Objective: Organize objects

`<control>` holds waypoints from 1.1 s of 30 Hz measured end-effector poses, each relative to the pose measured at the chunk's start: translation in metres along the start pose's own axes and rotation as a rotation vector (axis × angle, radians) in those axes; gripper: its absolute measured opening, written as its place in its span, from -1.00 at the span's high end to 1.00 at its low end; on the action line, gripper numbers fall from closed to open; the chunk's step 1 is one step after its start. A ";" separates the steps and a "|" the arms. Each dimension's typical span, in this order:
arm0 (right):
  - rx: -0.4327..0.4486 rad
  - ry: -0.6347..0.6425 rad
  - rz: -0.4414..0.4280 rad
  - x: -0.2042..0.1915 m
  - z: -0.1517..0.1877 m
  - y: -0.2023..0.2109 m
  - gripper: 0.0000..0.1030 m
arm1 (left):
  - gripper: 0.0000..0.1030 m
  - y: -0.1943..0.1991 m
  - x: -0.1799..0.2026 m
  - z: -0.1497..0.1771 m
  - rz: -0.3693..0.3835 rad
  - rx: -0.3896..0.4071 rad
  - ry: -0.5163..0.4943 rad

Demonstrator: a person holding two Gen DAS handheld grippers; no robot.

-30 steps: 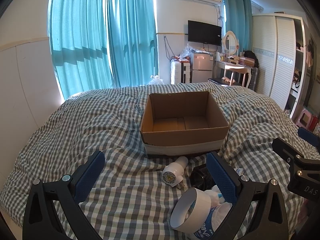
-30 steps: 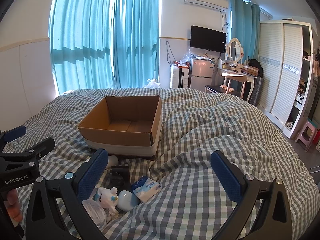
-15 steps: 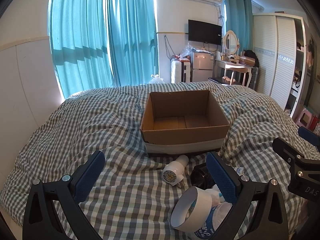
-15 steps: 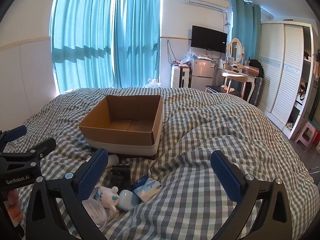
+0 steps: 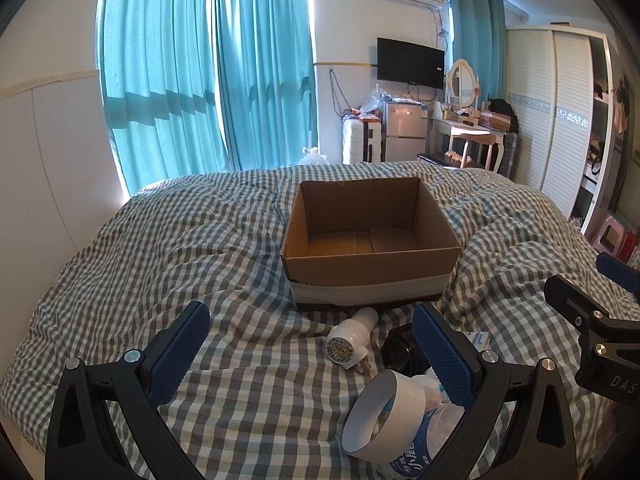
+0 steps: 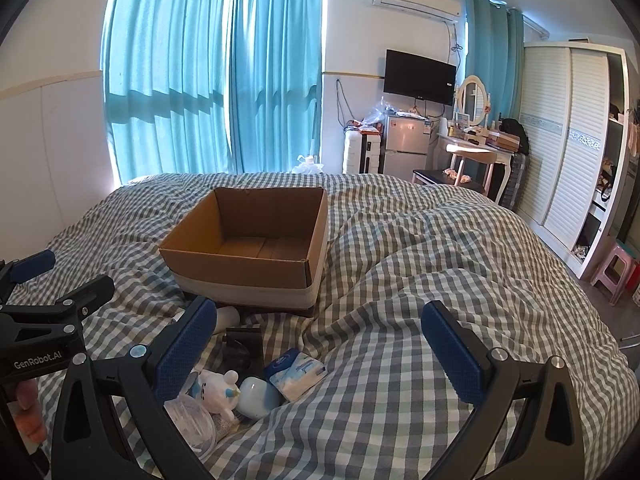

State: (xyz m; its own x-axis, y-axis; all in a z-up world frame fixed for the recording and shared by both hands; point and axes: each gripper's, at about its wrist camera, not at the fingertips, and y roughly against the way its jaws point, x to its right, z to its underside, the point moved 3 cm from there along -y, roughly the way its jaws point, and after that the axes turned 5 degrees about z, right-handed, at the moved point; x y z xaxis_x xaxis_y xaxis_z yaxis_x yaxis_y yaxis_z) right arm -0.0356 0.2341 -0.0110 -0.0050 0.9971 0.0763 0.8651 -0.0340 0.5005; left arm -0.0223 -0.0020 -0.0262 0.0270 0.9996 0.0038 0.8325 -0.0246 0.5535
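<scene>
2 tongs, both mine, hang spread wide over the checked quilt (image 5: pixel 224 240) with nothing between their blue pads. My left gripper (image 5: pixel 310 350) points at the open cardboard box (image 5: pixel 370 240), which sits mid-bed and shows a bare floor. Just before the box lies a white plug adapter (image 5: pixel 350 340), and beside it a black object (image 5: pixel 396 354) I cannot identify. A roll of white tape (image 5: pixel 382 416) leans on a plastic packet by my left tong's right pad. My right gripper (image 6: pixel 316 350) hovers over the quilt; near its left pad lie a white plush toy (image 6: pixel 218 390), a pale round case (image 6: pixel 258 396) and a tissue pack (image 6: pixel 296 372), close together.
</scene>
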 end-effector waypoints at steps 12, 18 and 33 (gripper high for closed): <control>0.023 0.025 0.001 -0.009 -0.007 0.017 -1.00 | -1.00 0.010 0.000 0.002 0.003 0.010 0.003; 0.022 0.049 -0.001 -0.016 -0.006 0.027 -1.00 | -1.00 0.019 -0.003 0.004 -0.003 0.007 -0.004; -0.176 0.158 -0.161 -0.061 0.064 0.008 -1.00 | -1.00 0.000 -0.025 0.060 -0.051 -0.156 -0.025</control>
State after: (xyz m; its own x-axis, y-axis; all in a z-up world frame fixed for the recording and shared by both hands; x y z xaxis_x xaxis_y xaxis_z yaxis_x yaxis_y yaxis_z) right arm 0.0036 0.1770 -0.0675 -0.2252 0.9681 0.1104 0.7465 0.0986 0.6580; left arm 0.0099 -0.0281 -0.0759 0.0025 0.9989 -0.0474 0.7375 0.0302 0.6747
